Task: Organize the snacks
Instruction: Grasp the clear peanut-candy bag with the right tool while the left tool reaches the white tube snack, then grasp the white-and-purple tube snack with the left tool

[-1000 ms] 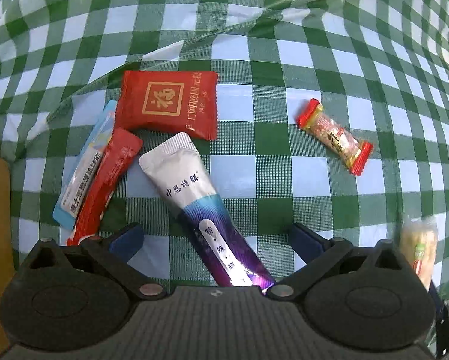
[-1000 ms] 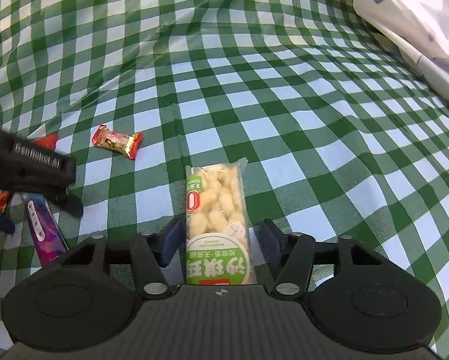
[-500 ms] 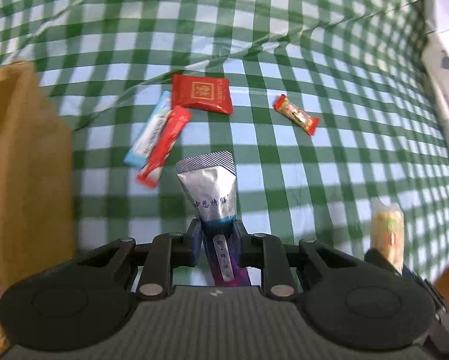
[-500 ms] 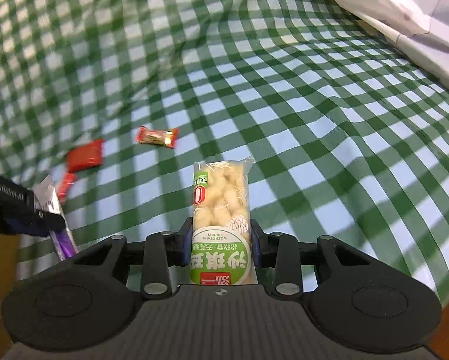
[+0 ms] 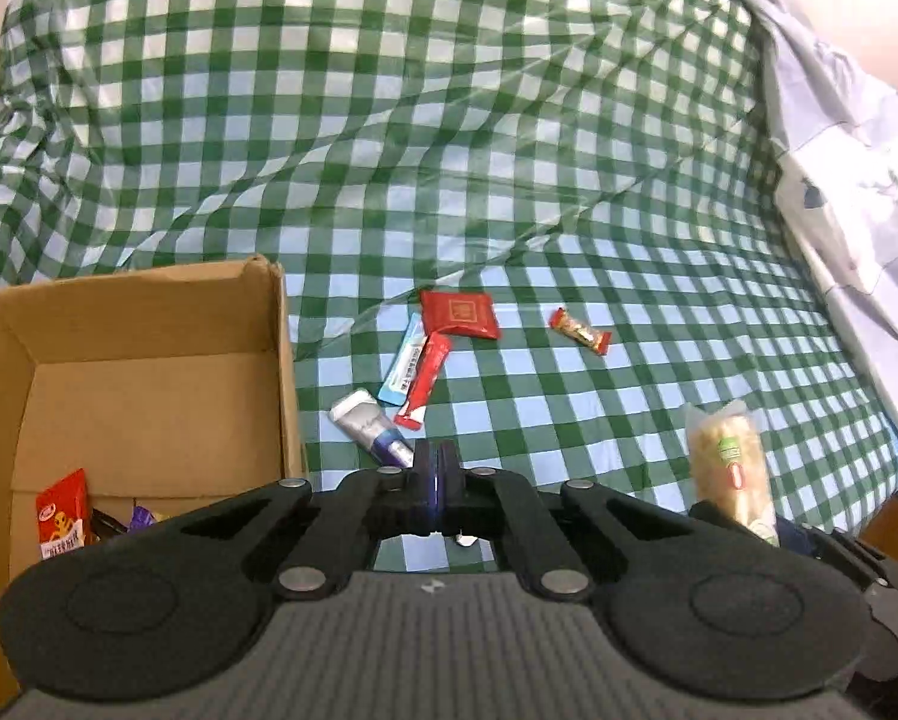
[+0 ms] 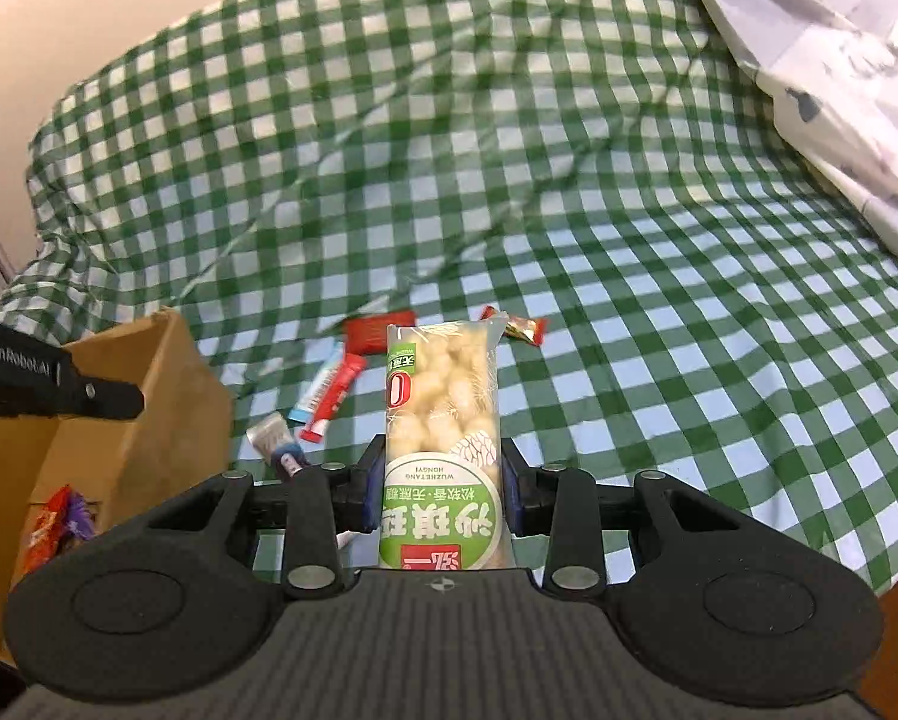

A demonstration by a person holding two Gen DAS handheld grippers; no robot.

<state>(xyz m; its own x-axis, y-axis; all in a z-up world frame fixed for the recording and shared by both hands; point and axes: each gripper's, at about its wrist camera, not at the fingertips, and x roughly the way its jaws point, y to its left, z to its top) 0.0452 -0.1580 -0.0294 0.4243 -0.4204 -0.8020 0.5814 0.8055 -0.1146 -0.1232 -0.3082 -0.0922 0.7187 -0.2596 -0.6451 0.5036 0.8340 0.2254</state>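
Observation:
My left gripper (image 5: 435,483) is shut on the lower end of a silver-and-purple sachet (image 5: 368,432), held above the checked cloth beside a cardboard box (image 5: 149,324). The sachet also shows in the right wrist view (image 6: 275,441). My right gripper (image 6: 443,480) is shut on a clear green-labelled pack of puffed snack (image 6: 443,414), raised off the cloth; this pack also shows in the left wrist view (image 5: 730,468). On the cloth lie a red square packet (image 5: 460,313), a blue stick (image 5: 402,369), a red stick (image 5: 425,381) and a small red-ended candy (image 5: 580,331).
The box stands at the left and holds several snacks, among them a red packet (image 5: 60,513). A white printed pillow (image 5: 856,168) lies along the right. The green-and-white checked cloth (image 5: 449,120) covers the bed, with its front edge at lower right.
Both grippers closed on their snacks and rose high above the cloth. The left one swung towards the box, and the sachet now hangs tilted to the left.

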